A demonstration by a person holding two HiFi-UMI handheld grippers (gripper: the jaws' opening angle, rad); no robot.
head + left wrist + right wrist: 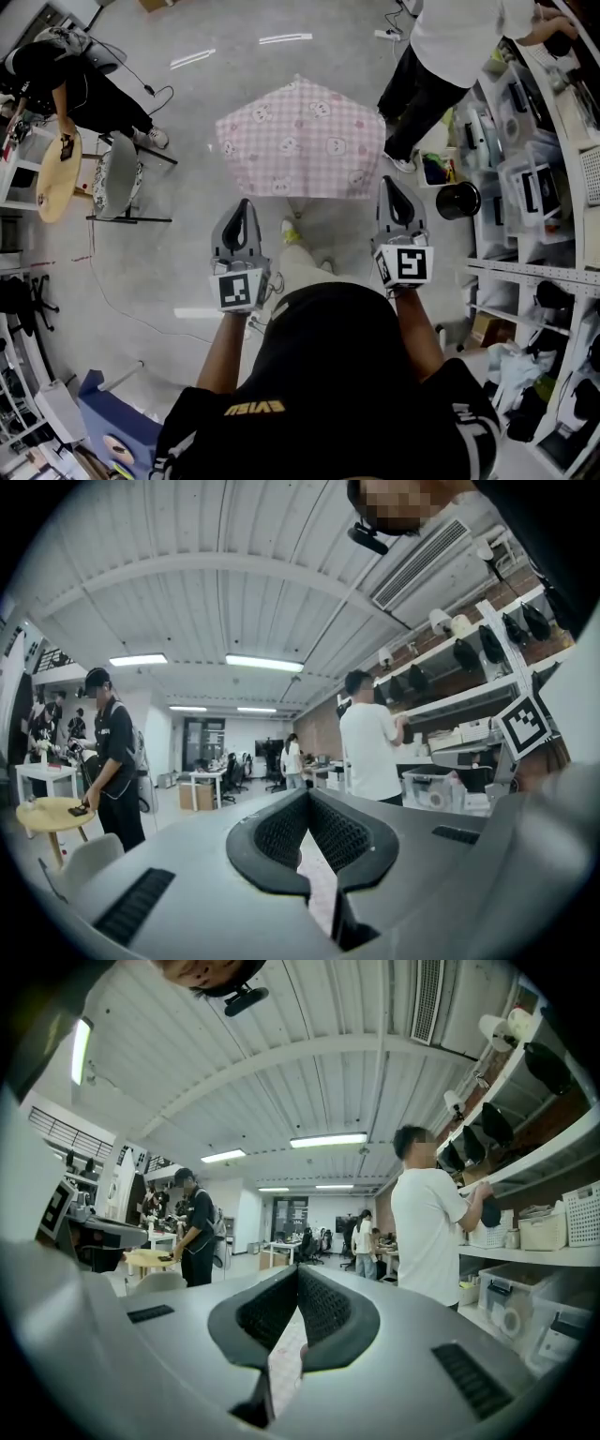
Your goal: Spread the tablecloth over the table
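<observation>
A pink checked tablecloth with small animal prints is spread out ahead of me, and whatever is under it is hidden. My left gripper is at its near left corner and my right gripper at its near right corner, both pointing level. In the left gripper view the jaws are closed with a strip of pink cloth pinched between them. The right gripper view shows the same: the gripper is shut on the cloth.
A person in a white shirt stands at the shelves on the right, near a black bin. At left a person in black stands by a round wooden table and a white chair. Cables cross the floor.
</observation>
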